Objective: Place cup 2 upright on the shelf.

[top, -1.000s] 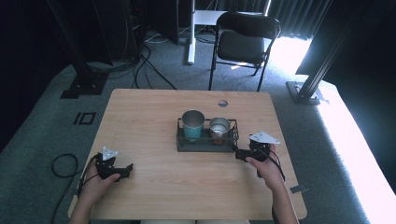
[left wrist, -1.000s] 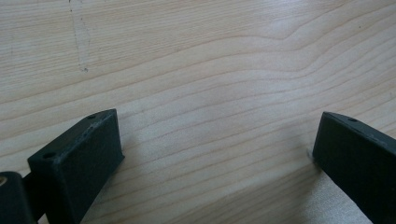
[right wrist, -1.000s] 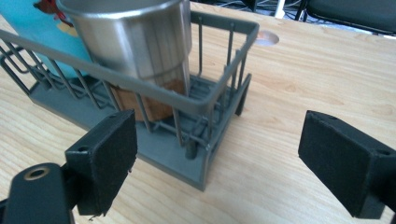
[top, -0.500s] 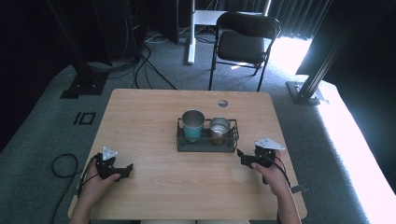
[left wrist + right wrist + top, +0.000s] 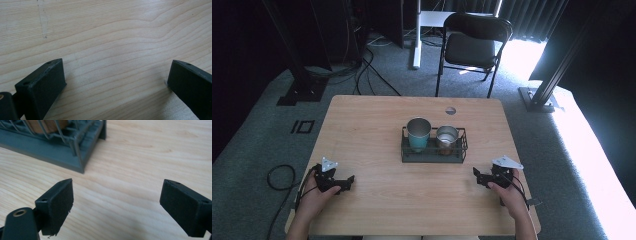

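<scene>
A dark wire rack (image 5: pixel 433 151) stands mid-table and holds a teal metal cup (image 5: pixel 418 134) on its left and a smaller steel cup (image 5: pixel 446 138) on its right. My left gripper (image 5: pixel 346 181) rests near the table's front left corner, jaws wide apart over bare wood (image 5: pixel 115 75). My right gripper (image 5: pixel 477 176) sits at the front right, also open and empty (image 5: pixel 116 202). In the right gripper view the rack's corner (image 5: pixel 75 157) lies just ahead and to the left, a brownish cup base behind its wires.
The wooden table (image 5: pixel 362 125) has a round cable hole (image 5: pixel 450 110) near its far edge. A black folding chair (image 5: pixel 474 47) stands beyond the table. Cables (image 5: pixel 277 175) trail on the carpet at left. A metal frame foot (image 5: pixel 539 97) sits at the right.
My right gripper has drawn back from beside the rack toward the table's front right edge. The left gripper has stayed put.
</scene>
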